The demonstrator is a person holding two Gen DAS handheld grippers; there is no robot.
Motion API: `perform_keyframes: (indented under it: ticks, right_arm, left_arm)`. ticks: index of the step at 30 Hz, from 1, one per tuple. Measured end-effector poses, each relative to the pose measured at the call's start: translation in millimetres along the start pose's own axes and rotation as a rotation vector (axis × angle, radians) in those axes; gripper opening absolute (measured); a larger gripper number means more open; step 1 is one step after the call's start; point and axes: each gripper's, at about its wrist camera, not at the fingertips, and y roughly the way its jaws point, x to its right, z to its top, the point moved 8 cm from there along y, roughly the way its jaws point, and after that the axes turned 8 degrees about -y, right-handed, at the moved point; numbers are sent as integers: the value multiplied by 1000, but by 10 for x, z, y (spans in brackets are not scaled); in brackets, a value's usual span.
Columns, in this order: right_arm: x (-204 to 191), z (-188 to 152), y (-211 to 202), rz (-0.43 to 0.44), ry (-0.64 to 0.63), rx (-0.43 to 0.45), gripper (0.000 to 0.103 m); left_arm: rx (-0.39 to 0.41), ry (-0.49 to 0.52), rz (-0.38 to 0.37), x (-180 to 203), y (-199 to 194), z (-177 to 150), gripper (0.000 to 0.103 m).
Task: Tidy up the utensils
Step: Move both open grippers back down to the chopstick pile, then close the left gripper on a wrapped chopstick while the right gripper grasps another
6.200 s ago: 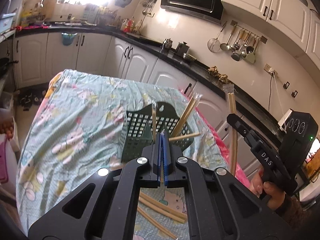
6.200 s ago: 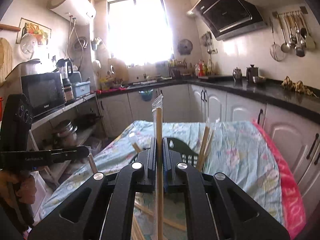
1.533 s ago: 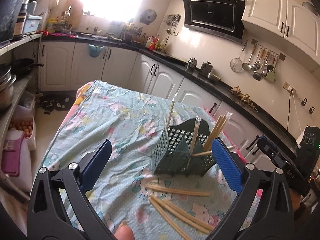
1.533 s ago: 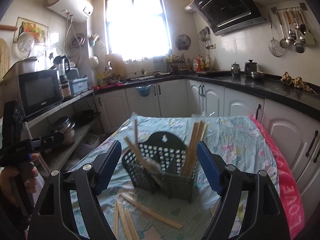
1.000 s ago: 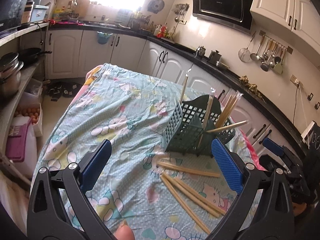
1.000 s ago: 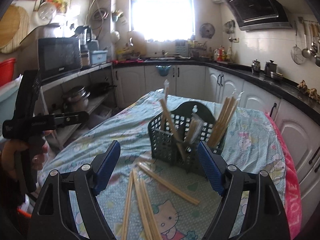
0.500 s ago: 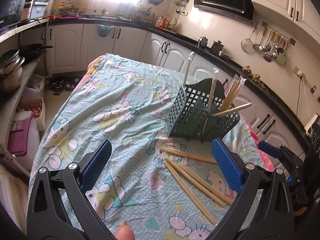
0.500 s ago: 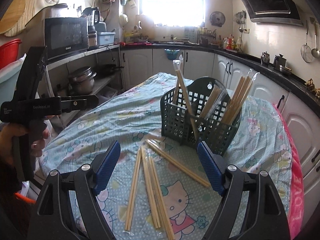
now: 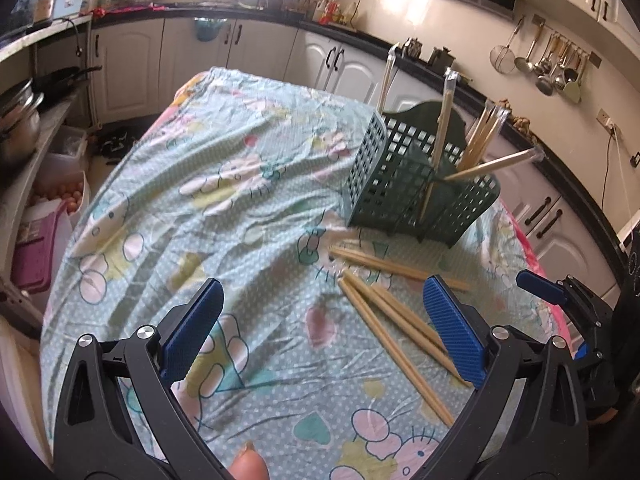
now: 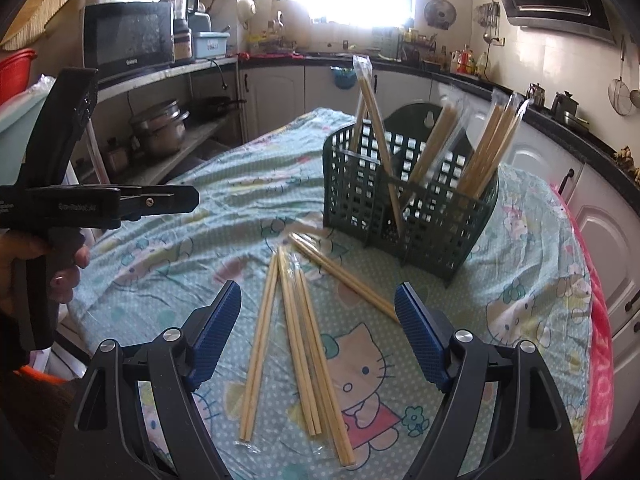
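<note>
A dark green slotted utensil basket stands on the cloth-covered table, also in the left wrist view. Several wrapped chopstick pairs stand in it. Several more wrapped chopstick pairs lie loose on the cloth in front of it, also in the left wrist view. My right gripper is open and empty, held above the loose pairs. My left gripper is open and empty, over the cloth left of the loose pairs. Each gripper shows at the edge of the other's view.
The table carries a pale green cartoon-print cloth with a pink edge on the right. Kitchen counters and white cabinets ring the table. A shelf with pots and a microwave stands on the left.
Both grippers, earlier shut on wrapped chopsticks above the basket, have opened and pulled back and down toward the loose pairs on the cloth. More pairs now stand in the basket.
</note>
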Motion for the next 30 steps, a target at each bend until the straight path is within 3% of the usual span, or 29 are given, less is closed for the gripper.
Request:
perform_keyframes:
  ticks: [3,12,14,17,23,30]
  right_arm:
    - [19,-62,66,8,7,-21,71]
    - [28,-211,225,20,8,-75,59]
    - [34,-236,251,22,8,-84,56]
    - [57,-275,300,30,19,-102,50]
    - [100,-317,389,42,40,-126,42]
    - [178,-339,522,58,61,-158,39]
  left_arm:
    - [-29,-3,5,-21,98,-79,91]
    - [-130,-8,-19,20,360,-326,58]
    - [-154,-9,-26,39,416,-379,45]
    - [-188,-9,-42,81,496,-452,33]
    - [-251,-22,-68,161,683,-543,27]
    - [-273,-1,-32,209,866,-467,23]
